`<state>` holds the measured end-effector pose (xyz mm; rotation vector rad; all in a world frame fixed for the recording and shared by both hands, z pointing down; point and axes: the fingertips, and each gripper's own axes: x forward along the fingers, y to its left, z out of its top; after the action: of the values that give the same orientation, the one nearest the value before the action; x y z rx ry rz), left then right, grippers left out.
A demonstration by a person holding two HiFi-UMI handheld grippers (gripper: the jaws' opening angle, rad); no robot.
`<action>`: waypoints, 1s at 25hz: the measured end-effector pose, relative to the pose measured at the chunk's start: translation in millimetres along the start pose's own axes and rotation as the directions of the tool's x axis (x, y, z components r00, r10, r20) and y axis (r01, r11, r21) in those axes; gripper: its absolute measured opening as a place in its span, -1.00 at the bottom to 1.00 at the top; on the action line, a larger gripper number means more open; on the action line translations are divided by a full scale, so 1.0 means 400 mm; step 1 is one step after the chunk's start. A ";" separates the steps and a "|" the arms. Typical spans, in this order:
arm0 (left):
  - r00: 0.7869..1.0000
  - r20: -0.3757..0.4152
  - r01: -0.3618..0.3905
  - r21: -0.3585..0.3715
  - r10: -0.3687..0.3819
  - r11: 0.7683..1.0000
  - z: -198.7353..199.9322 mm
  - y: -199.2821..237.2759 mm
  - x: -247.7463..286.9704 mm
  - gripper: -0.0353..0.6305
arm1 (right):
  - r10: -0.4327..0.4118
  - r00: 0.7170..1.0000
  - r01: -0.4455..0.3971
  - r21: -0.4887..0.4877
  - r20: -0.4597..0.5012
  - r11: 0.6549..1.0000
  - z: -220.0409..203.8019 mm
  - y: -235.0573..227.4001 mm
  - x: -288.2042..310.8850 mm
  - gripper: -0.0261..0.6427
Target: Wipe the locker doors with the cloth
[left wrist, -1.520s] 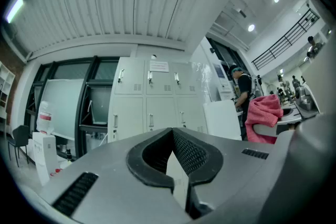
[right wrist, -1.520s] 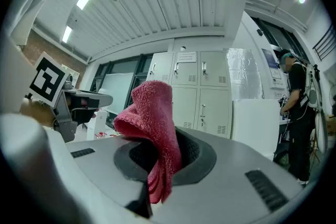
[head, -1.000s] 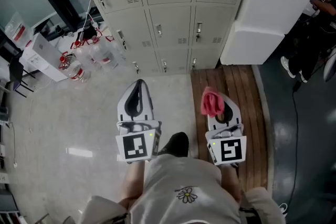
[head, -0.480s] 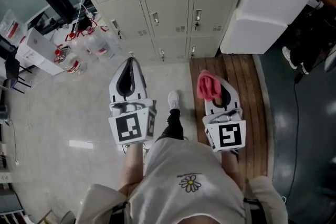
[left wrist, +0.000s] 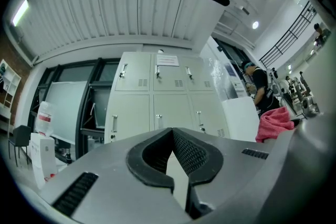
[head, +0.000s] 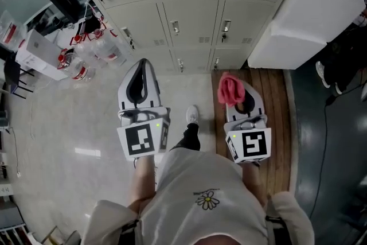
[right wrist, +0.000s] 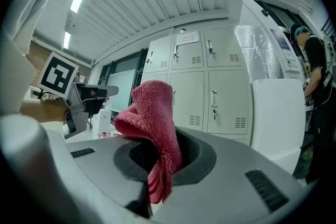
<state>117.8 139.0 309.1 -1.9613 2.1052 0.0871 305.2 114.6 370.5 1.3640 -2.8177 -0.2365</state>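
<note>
The red cloth [right wrist: 152, 113] is pinched in the jaws of the right gripper [right wrist: 163, 160]. Its folded top stands above them, and its lower end is lost in the dark hollow behind. The left gripper [left wrist: 172, 134] is pressed together at the tips, with nothing held. The locker doors [right wrist: 202, 92] are seen ahead of both, well apart, their lowest row hidden behind the gripper bodies.

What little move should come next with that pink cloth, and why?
Probably walk closer and raise the right gripper toward the locker doors: its jaws are shut on the cloth, yet the doors stand some way ahead of it.
</note>
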 end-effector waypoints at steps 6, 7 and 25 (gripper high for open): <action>1.000 0.000 -0.014 -0.020 0.014 1.000 -0.014 0.083 0.203 -0.84 | 0.012 1.000 -0.013 -0.047 -0.015 0.999 0.033 -0.064 0.228 -0.83; 1.000 -0.002 -0.011 -0.027 0.011 1.000 -0.022 0.097 0.242 -0.84 | 0.014 1.000 -0.015 -0.053 -0.010 0.998 0.041 -0.075 0.270 -0.83; 0.995 -0.078 -0.066 -0.042 0.062 0.997 -0.161 0.281 0.588 -0.84 | 0.083 0.997 -0.083 -0.050 -0.007 0.995 0.051 -0.112 0.733 -0.83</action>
<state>-15.1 -94.2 301.8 -1.9518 2.2336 0.0725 156.2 -138.7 325.6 1.2334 -2.8352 -0.3008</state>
